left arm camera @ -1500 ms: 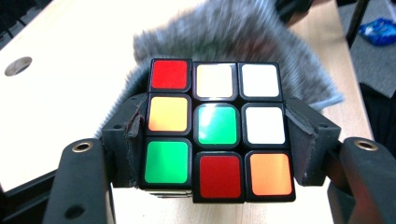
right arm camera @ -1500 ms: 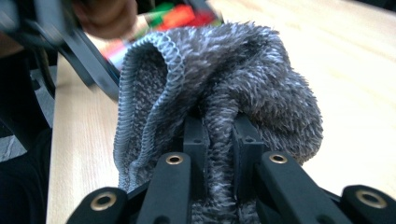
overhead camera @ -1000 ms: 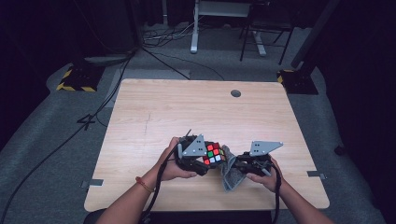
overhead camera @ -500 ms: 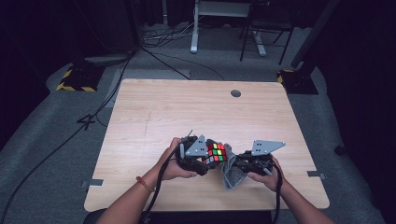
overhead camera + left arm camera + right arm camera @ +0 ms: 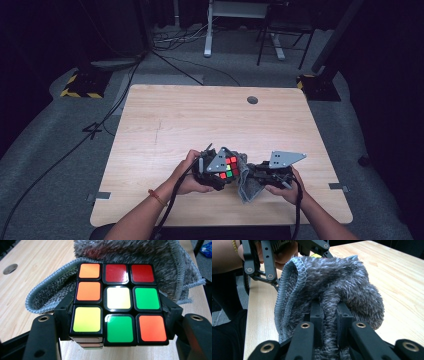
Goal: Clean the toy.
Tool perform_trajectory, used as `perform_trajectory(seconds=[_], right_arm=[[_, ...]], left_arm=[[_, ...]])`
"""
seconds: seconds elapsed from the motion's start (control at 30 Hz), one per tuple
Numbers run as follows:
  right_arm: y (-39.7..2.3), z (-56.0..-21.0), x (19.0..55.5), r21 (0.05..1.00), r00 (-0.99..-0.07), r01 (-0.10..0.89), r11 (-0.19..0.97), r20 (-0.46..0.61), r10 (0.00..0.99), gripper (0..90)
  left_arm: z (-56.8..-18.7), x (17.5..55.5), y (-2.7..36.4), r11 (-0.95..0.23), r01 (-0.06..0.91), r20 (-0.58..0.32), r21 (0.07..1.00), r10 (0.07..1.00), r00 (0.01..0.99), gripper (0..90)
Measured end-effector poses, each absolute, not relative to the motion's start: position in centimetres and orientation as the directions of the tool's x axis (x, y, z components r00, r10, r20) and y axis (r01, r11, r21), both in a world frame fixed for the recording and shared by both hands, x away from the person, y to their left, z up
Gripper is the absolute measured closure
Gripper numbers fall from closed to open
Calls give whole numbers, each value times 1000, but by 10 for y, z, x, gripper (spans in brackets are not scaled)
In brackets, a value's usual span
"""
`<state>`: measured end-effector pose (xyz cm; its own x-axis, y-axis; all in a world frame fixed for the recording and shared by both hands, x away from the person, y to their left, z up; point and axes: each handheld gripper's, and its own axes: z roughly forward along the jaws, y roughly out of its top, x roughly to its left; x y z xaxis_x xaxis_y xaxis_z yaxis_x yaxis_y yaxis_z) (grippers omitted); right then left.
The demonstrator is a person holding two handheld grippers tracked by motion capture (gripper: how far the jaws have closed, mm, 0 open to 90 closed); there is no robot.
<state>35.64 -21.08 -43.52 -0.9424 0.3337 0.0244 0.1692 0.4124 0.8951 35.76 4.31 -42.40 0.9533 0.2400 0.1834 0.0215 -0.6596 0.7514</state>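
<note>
A: Two items in hand, both near the front edge of the tabletop [image 5: 200,115]. Item one: puzzle cube [image 5: 117,302], clenched by its sides between the jaws of the left gripper [image 5: 216,172]. Item two: grey fluffy cloth [image 5: 329,287], pinched in a fold between the jaws of the right gripper [image 5: 272,175].

B: What does the left gripper view add?

A: Cube face, nine stickers: orange, red, red across the far row; orange, white, green in the middle; yellow, green, orange nearest. The near-left column sits slightly out of line with the rest. The cloth lies bunched just behind the cube, touching its far edge, with a stitched hem looping to the left. A round hole in the tabletop shows at upper left.

B: And the right gripper view?

A: Cloth pile rising straight out of the closed jaws, hem running up its left side. Beyond it, the left gripper's black frame and part of the left hand [image 5: 284,252]. The cube is hidden behind the cloth here, save a sliver of yellow.

B: The high view?

A: Both forearms entering from below, grippers side by side with the cloth [image 5: 246,182] draped between them against the cube [image 5: 229,167]. Grey three-cornered plate atop each gripper. Cables on the grey floor [image 5: 50,150]; yellow-and-black floor blocks at the far corners.
</note>
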Motion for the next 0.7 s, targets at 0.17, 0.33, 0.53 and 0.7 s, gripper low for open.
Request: perform_trajectory(seconds=[0.17,0.33,0.53,0.7], right_arm=[[-213,-431,354,908,-943,155,390,19,331,798],[-213,-423,351,926,-942,129,355,3,336,798],[-211,-422,352,919,-931,136,370,-9,364,795],[-209,-431,357,888,-924,177,425,2,381,795]], left_arm=[[-427,357,40,-670,23,184,742,236,954,331],[-426,354,38,-674,15,181,738,220,958,332],[-423,351,38,-651,7,165,759,203,965,332],[-413,351,46,-600,12,151,800,220,964,332]])
